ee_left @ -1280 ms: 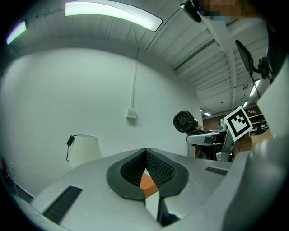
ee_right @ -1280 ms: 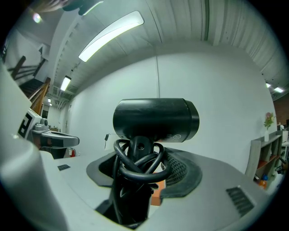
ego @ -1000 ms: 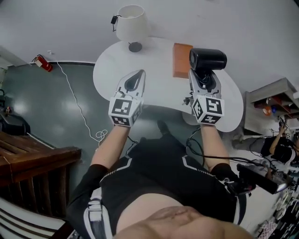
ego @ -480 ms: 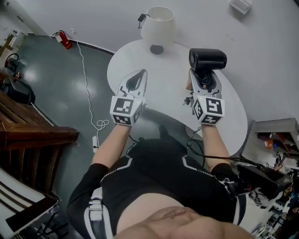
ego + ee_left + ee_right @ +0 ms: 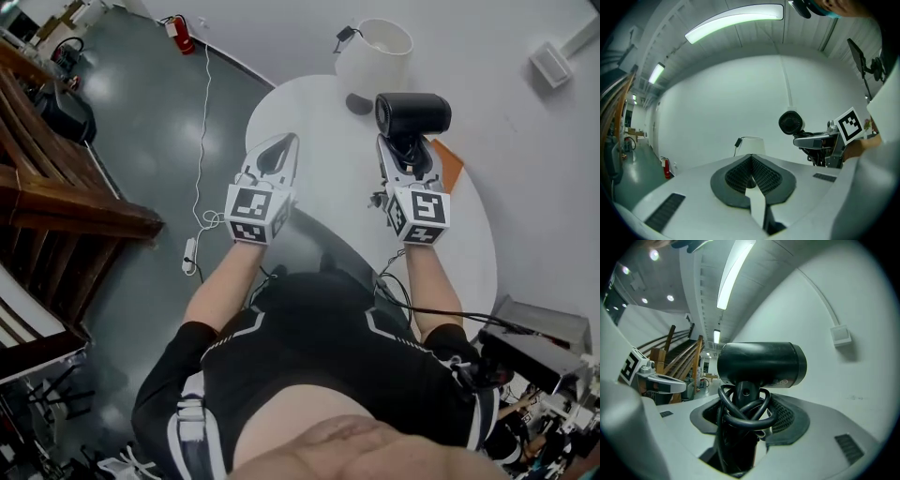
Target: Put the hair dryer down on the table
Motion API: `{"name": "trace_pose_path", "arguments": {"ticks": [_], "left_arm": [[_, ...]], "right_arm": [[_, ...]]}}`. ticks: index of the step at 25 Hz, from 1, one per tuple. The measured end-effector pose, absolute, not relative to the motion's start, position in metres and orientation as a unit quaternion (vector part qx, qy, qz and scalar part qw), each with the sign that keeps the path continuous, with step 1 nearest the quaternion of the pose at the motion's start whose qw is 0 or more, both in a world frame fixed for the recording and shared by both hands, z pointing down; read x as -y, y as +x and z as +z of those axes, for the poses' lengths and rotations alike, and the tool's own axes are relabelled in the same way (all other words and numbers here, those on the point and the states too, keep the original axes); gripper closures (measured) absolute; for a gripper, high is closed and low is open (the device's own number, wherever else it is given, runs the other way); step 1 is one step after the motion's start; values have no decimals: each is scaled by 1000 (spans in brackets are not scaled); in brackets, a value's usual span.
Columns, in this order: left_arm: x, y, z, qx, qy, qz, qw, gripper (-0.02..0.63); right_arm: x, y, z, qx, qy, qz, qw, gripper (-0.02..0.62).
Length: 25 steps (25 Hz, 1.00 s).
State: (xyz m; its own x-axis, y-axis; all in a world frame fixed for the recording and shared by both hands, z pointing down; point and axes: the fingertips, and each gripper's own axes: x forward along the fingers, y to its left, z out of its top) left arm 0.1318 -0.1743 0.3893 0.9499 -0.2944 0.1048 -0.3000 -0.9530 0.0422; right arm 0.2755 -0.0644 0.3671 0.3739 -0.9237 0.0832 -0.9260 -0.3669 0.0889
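Hair dryer (image 5: 412,114) upright in right tongs (image 5: 403,142), in the air over the white tabletop (image 5: 309,112), not set down.
Right tongs clenched on the handle, cord wound round it, barrel lying crosswise. Left tongs (image 5: 279,142) closed on nothing, over the tabletop's left part. In the way: white lamp (image 5: 373,54) at the far side just behind the dryer, orange flat item (image 5: 450,167) to its right. White cable (image 5: 203,122) and fire extinguisher (image 5: 178,25) on the floor to the left.
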Motion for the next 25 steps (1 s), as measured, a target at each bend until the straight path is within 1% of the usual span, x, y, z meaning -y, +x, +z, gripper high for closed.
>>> {"name": "trace_pose_path", "arguments": {"ticks": [9, 21, 25], "left_arm": [[199, 111, 404, 245, 966, 66, 43, 575], [224, 88, 443, 336, 934, 93, 77, 575], [234, 79, 460, 363, 921, 99, 100, 575]], "right_arm": [[125, 263, 384, 651, 755, 14, 79, 325], [205, 247, 446, 734, 667, 59, 118, 327], [234, 243, 466, 747, 647, 72, 132, 325]]}}
